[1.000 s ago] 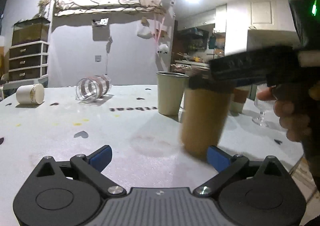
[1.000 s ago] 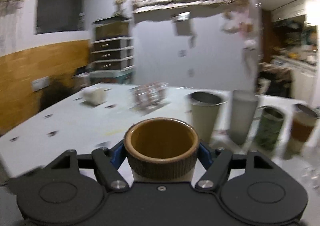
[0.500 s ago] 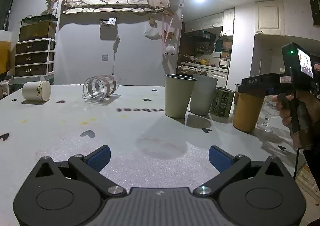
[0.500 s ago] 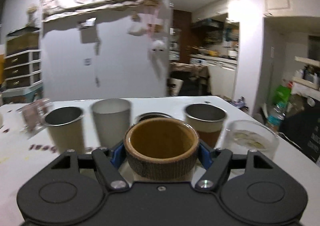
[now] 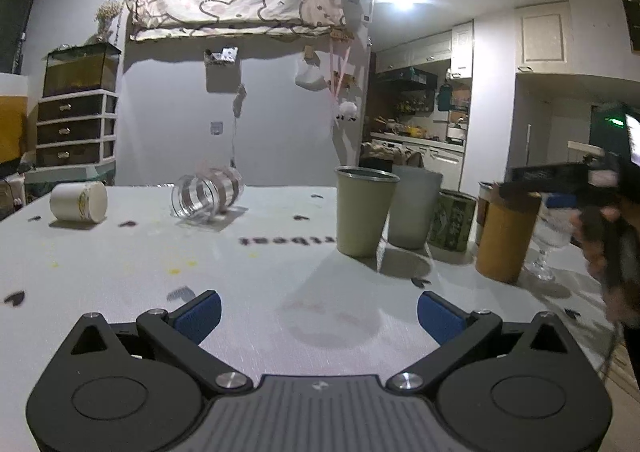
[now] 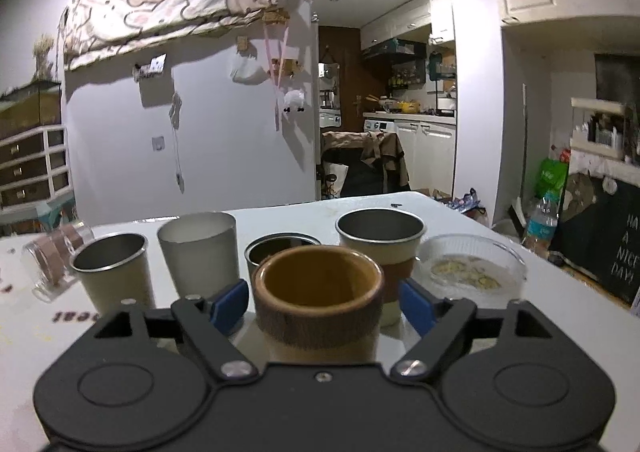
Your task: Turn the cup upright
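Right claw [image 6: 320, 306] now spread off the brown ribbed cup [image 6: 318, 298], left standing upright between its pads; left claw [image 5: 319, 316] spread, empty; flip apparently finished.

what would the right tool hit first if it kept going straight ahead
The brown cup: it stands upright between the open right tool, its fingers spread clear of it. Just behind stands a dark patterned cup, though depth there is hard to judge.

The brown cup's [image 6: 316, 294] base hides behind the right claw [image 6: 320, 304].
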The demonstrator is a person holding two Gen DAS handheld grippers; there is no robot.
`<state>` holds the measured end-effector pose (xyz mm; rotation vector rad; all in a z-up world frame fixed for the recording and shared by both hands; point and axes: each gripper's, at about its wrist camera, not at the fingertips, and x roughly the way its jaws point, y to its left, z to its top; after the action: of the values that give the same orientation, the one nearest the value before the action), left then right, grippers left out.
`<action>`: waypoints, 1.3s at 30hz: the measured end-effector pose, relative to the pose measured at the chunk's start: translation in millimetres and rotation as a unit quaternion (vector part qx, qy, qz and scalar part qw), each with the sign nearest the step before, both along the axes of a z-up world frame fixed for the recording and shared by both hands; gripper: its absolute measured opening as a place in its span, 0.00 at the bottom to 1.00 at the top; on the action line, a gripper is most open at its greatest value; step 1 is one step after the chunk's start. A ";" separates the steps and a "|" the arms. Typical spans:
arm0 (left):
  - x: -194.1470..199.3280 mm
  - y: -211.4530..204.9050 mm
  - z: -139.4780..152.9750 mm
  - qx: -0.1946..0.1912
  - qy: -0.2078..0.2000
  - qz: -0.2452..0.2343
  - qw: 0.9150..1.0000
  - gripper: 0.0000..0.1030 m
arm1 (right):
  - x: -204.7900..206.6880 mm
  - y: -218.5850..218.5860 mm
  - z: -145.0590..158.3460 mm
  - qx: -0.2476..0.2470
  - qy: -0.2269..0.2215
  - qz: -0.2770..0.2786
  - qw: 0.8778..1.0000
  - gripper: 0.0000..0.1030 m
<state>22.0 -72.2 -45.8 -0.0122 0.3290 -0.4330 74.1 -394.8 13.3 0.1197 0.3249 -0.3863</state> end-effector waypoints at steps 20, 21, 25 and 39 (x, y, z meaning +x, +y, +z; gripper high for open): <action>1.3 -18.7 20.2 -0.002 0.005 0.018 1.000 1.00 | -114.5 53.9 -24.0 -0.030 -0.018 0.040 0.999 0.93; 0.2 -19.9 20.1 0.002 0.004 0.019 1.000 1.00 | -116.5 55.8 -25.3 -0.030 -0.017 0.042 0.999 0.95; -3.2 -24.0 19.0 0.017 0.003 0.026 1.000 1.00 | -122.1 60.5 -26.5 -0.031 -0.020 0.048 0.998 1.00; -5.5 -23.9 17.4 0.018 0.008 0.036 0.999 1.00 | -126.1 66.8 -27.4 -0.033 -0.014 0.055 0.998 1.00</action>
<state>16.5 -96.0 -28.4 0.0066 0.3518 -0.3567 -52.1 -328.0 -14.1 0.0431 0.2886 -0.2861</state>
